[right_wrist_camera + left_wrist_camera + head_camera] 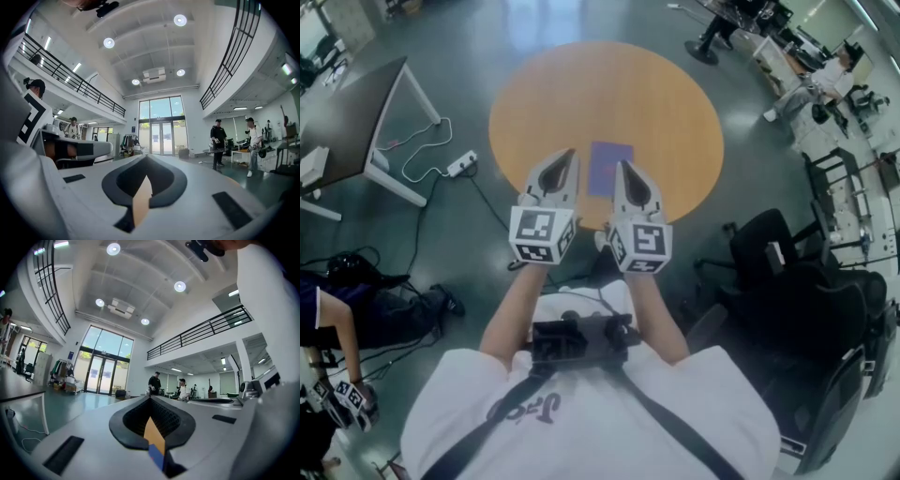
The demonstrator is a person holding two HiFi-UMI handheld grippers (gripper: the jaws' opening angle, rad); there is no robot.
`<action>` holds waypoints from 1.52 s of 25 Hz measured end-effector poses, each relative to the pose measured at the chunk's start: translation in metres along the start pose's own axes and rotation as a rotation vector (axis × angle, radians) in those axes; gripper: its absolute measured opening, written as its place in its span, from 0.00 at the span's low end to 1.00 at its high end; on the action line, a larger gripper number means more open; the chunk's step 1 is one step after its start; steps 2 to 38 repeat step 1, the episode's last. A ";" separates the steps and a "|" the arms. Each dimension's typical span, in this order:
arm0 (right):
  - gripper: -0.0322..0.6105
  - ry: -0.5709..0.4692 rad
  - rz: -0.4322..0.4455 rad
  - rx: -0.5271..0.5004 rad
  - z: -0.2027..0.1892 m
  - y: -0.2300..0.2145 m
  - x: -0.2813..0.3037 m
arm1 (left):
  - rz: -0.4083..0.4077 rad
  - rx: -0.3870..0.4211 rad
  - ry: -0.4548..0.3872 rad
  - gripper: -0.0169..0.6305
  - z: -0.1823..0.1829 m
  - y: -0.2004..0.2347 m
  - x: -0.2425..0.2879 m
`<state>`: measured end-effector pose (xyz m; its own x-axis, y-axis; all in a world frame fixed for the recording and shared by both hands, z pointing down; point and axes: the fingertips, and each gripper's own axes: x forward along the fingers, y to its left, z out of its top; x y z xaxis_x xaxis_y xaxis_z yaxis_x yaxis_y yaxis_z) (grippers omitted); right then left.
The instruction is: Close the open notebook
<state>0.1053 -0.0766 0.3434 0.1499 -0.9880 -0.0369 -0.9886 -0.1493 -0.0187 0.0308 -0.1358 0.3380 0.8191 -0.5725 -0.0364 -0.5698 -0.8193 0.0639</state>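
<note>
A purple notebook (609, 167) lies flat on the round orange table (675, 112), near its front edge, showing one plain purple face. My two grippers are held side by side above the table's near edge, pointing level. The left gripper (570, 153) is shut and holds nothing, its tip just left of the notebook. The right gripper (621, 166) is also shut and empty, and its tip overlaps the notebook's near right part in the head view. In the left gripper view the left gripper (151, 398) faces the hall; in the right gripper view the right gripper (146, 157) does the same.
A dark desk (347, 122) stands at the left with a power strip (461, 164) and cable on the floor. Black office chairs (787, 253) crowd the right. A seated person (337, 309) is at the lower left. People (217, 143) stand far off in the hall.
</note>
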 end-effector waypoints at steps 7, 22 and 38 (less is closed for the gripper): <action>0.08 0.004 -0.004 0.002 -0.001 -0.002 0.002 | 0.003 -0.003 0.004 0.04 -0.001 0.001 0.002; 0.08 0.004 -0.004 0.002 -0.001 -0.002 0.002 | 0.003 -0.003 0.004 0.04 -0.001 0.001 0.002; 0.08 0.004 -0.004 0.002 -0.001 -0.002 0.002 | 0.003 -0.003 0.004 0.04 -0.001 0.001 0.002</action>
